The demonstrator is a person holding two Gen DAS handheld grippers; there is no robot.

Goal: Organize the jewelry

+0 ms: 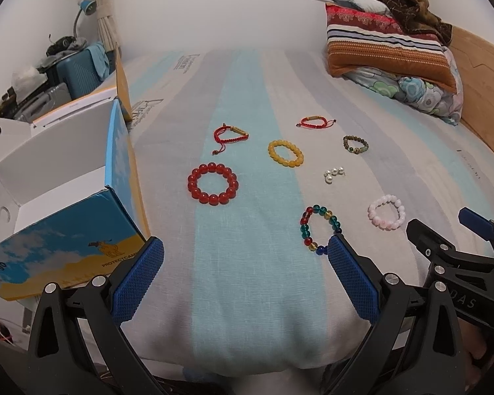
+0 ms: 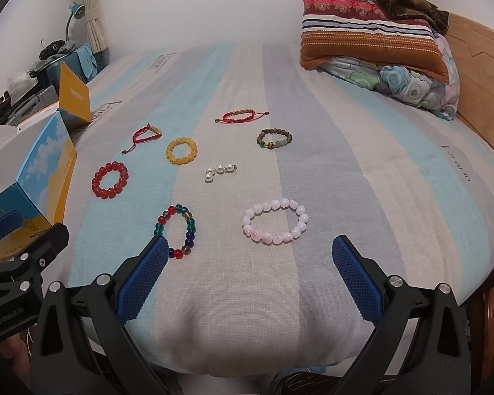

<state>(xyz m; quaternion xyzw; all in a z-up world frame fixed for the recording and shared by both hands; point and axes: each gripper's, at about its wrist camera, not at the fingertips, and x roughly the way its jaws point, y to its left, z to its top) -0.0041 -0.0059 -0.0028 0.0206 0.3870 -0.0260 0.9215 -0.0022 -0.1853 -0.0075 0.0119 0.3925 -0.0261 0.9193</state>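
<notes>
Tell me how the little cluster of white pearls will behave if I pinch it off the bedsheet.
The white pearls look round and glossy, so they will probably slip or roll between the jaws. They seem joined only by a thin metal bit, so the cluster may dangle if pinched by one bead. The soft bedsheet would likely give underneath.

Each claw (image 1: 243,253) (image 2: 250,251): black frame, 2 blue textured pads, silver screws.
</notes>
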